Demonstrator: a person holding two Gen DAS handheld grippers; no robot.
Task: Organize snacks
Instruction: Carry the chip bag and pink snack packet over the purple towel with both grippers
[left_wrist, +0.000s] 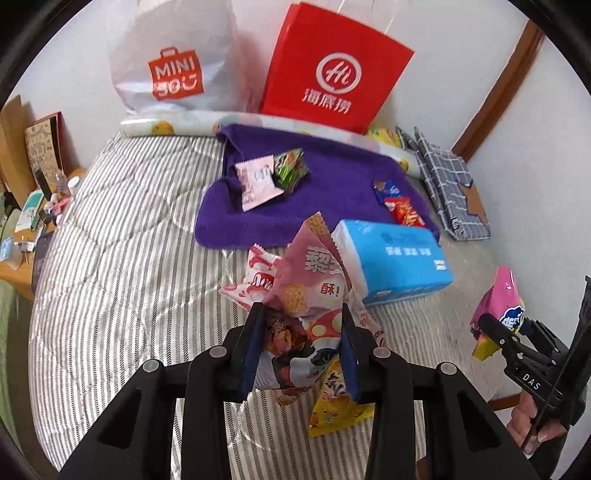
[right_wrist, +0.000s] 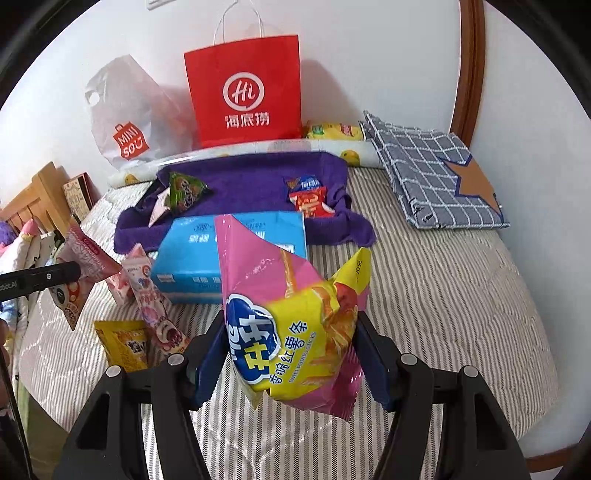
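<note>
On striped bed (left_wrist: 122, 236): left gripper (left_wrist: 304, 325) clamps pink cracker packet (left_wrist: 314, 273); right gripper (right_wrist: 291, 339) clamps sweet potato sticks bag (right_wrist: 291, 325). Only right view shows yellow packet (right_wrist: 334, 132) behind purple towel (right_wrist: 251, 181); blue tissue pack (left_wrist: 395, 258) sits in front.

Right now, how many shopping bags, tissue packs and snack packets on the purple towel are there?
Shopping bags: 2, white, red
Tissue packs: 1
Snack packets on the purple towel: 4, pink, green, blue, red
Total: 7
</note>
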